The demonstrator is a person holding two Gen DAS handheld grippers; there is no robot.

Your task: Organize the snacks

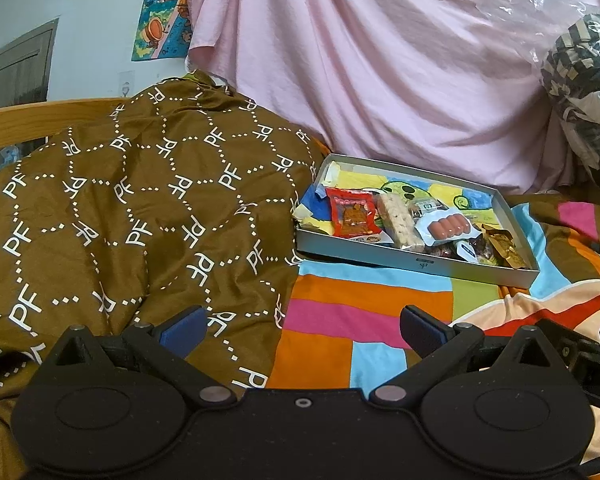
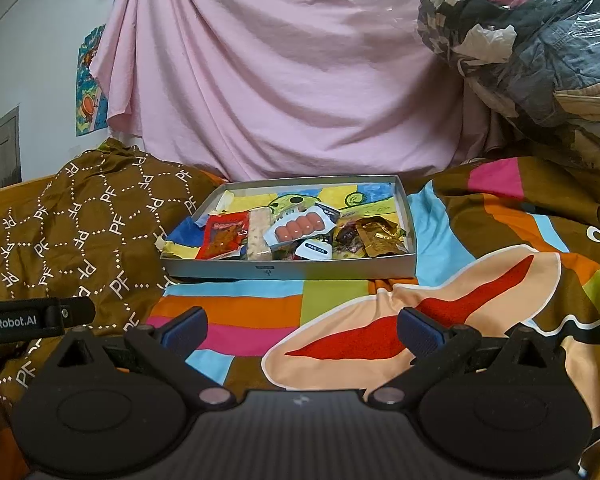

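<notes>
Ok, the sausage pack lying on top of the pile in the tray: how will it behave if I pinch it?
The sausage pack probably has a firm middle, since four plump sausages bulge through the film. Its flat sealed edges look thin and likely floppy, and the glossy film may slip. It rests tilted on other packets in the tray, so pushing could slide it off.

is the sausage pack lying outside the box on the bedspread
No, the sausage pack lies inside the box, on top of the other snacks, between the red packet and the gold packet.
</notes>
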